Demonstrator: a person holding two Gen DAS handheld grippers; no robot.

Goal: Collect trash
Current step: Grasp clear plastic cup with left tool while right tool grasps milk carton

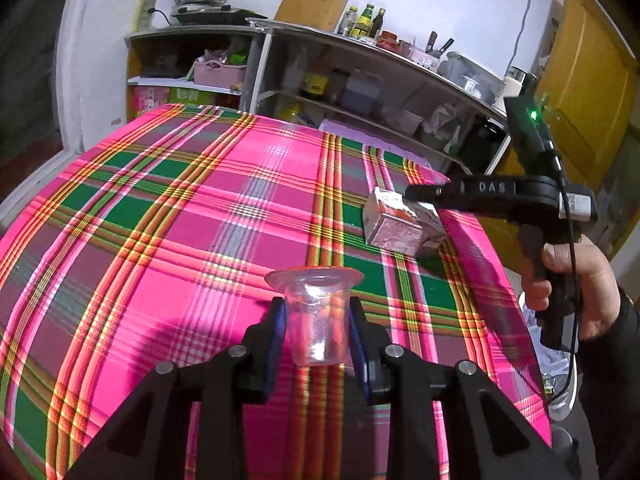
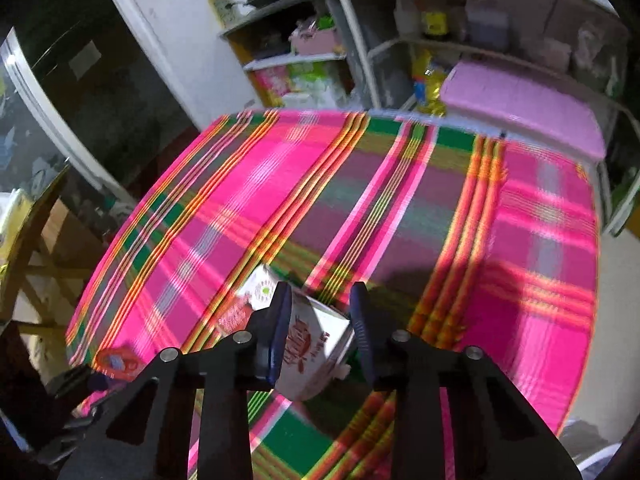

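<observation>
My left gripper (image 1: 317, 324) is shut on a clear plastic cup (image 1: 316, 320) with a red rim, held just above the pink plaid tablecloth (image 1: 160, 220). My right gripper (image 2: 320, 320) is shut on a crumpled white carton with red print (image 2: 312, 348), lifted slightly off the cloth. In the left wrist view the right gripper (image 1: 412, 194) shows at the right, pinching the carton's (image 1: 400, 226) top. The cup (image 2: 116, 360) shows at the lower left of the right wrist view.
Shelving (image 1: 360, 92) with bottles, jars and boxes stands behind the table. A pot sits on a stove (image 1: 202, 0) on the left shelf unit. A purple-topped stool (image 2: 520, 100) stands at the table's far edge. A wooden chair (image 2: 28, 248) is at the left.
</observation>
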